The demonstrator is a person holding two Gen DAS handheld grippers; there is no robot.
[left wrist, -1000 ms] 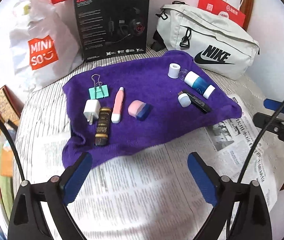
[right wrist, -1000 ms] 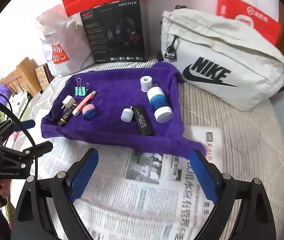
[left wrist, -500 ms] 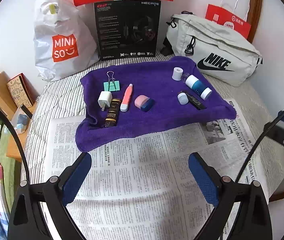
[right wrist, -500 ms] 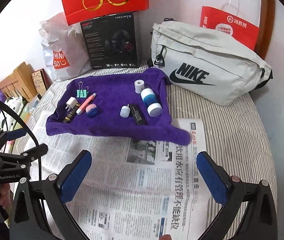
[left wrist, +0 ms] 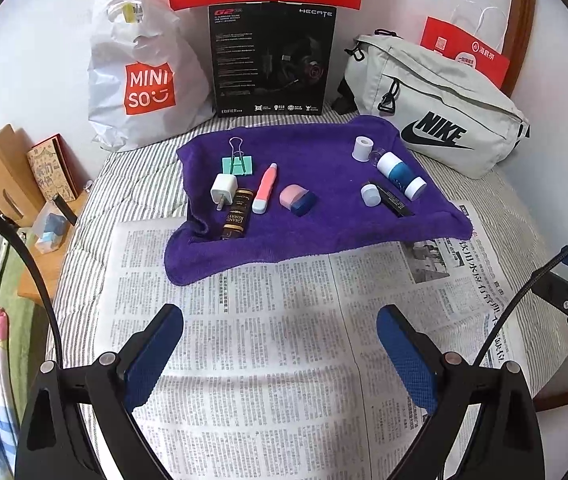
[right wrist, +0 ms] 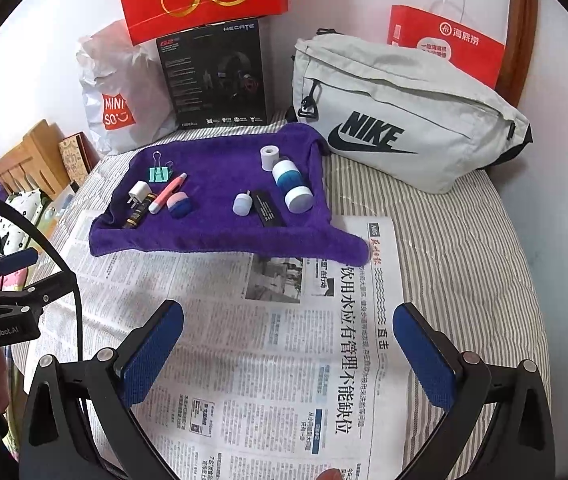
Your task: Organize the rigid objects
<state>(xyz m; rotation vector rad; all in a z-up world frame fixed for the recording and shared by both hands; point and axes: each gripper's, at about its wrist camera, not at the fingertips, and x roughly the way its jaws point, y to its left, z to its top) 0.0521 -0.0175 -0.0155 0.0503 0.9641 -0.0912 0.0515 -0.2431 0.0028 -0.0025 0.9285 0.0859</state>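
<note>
Items point(left wrist: 261, 194) are lying crowded on the towel point(left wrist: 324, 236), both grippers point(left wrist: 279, 344) point(right wrist: 288, 346) hovering spread and empty, risking knocking neighbours.

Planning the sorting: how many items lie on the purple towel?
9. Left: binder clip, charger, brown tube, pink pen, pink-blue eraser. Right: white roll, blue-white bottle, white cap, black stick.

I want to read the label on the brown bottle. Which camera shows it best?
The left wrist view: the brown bottle lies label-up, lettering visible. In the right wrist view the bottle is smaller, its label unreadable.
</note>
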